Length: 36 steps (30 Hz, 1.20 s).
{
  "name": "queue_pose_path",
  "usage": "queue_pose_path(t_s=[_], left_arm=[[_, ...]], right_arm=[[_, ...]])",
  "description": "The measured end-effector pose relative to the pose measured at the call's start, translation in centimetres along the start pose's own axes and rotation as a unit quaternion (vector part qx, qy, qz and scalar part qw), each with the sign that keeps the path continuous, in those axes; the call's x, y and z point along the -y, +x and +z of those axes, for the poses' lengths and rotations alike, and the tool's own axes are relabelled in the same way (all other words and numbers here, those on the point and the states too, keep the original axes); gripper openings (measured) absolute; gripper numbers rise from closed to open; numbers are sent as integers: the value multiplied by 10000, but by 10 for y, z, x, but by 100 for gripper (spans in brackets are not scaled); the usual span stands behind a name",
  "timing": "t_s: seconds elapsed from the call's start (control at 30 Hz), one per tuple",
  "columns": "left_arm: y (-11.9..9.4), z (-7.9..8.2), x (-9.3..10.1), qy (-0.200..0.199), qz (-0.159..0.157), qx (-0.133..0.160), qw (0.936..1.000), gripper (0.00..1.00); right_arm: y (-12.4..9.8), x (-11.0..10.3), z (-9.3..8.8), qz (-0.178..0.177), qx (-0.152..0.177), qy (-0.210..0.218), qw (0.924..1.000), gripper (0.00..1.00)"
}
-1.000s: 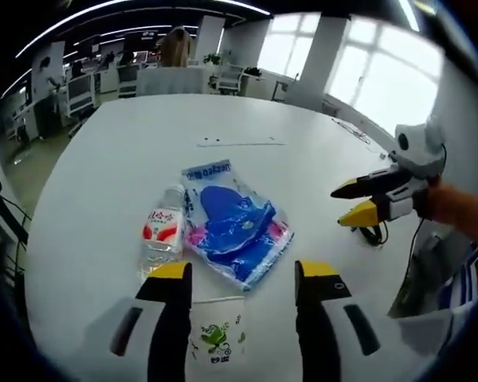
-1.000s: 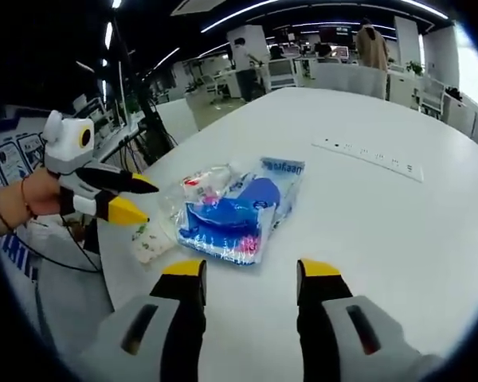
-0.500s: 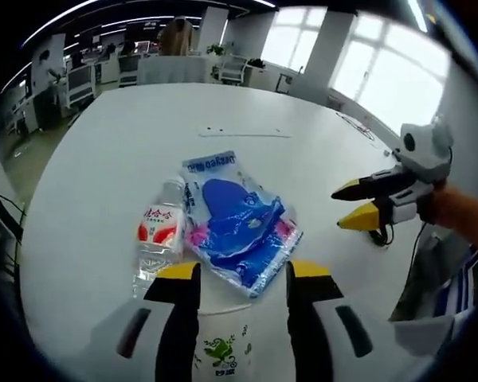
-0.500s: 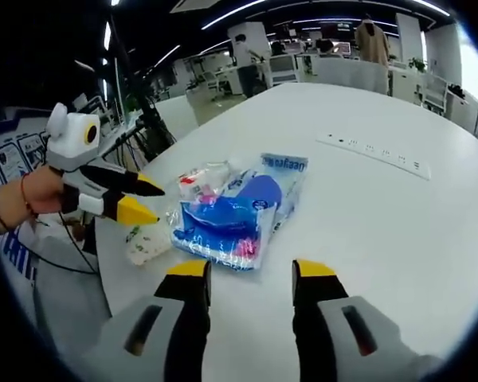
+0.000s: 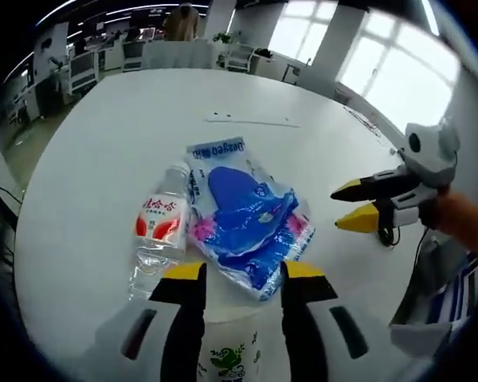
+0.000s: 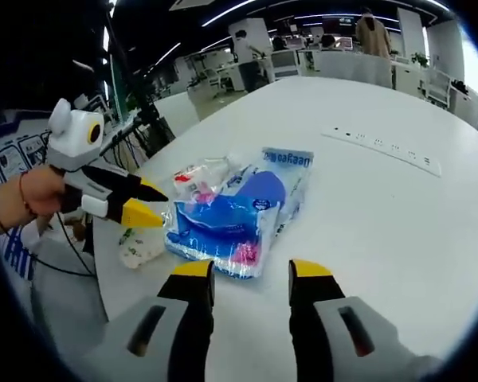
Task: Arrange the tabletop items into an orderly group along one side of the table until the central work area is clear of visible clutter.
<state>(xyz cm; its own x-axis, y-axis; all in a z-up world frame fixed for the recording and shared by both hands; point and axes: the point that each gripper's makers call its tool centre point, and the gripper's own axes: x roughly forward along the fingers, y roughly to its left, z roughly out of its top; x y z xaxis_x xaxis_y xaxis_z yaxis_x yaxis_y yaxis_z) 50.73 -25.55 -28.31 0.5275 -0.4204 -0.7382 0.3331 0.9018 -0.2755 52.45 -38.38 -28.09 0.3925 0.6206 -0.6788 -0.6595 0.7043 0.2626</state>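
A clear water bottle [image 5: 161, 231] with a red and white label lies on the white table [image 5: 103, 135], touching a clear bag of blue items [image 5: 247, 215]. A white paper cup [image 5: 227, 358] with green print sits low between the jaws of my left gripper [image 5: 243, 270], which is open; contact with the cup is unclear. In the right gripper view the left gripper [image 6: 159, 204] hovers over the cup [image 6: 137, 247] beside the bag [image 6: 239, 207] and bottle [image 6: 199, 177]. My right gripper [image 6: 251, 270] is open and holds nothing, just short of the bag. The right gripper [image 5: 344, 207] also enters the left gripper view.
A long socket strip [image 6: 390, 151] is set into the table [image 6: 398, 239] beyond the bag. A dark cable [image 5: 386, 235] hangs at the table's edge. Office desks and chairs stand behind, with a person [image 6: 373, 32] far off.
The left gripper's jaws have drawn closer together around the cup, and its camera has moved forward over the cup. The right gripper has come nearer the bag, its jaws slightly narrower.
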Motion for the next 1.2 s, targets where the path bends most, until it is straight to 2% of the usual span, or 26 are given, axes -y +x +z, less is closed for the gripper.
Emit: queue_pose_path(t_s=[0.37,0.67,0.83,1.07,1.2], left_arm=[[12,-8,-8,-196,13,-233,9995,33],[19,-11,-9,-234,-4,-326,9992,31],[20,-11,-9,-189,-25,-338,9992,21],[22,-11,-9,-188,-24,-319,9993,16],[22,-12,-8,-149,-11,-313,9994,12]], right_arm=[[21,4,-4,30,-60,71,10000,31],[33,7,-7,-13,-140,37,9999,23],[37,8,-9,-2,-151,51,9999,17],[39,10,-12,-63,-202,-28,9998,4],[38,11,-11,-109,-149,24,9998,1]])
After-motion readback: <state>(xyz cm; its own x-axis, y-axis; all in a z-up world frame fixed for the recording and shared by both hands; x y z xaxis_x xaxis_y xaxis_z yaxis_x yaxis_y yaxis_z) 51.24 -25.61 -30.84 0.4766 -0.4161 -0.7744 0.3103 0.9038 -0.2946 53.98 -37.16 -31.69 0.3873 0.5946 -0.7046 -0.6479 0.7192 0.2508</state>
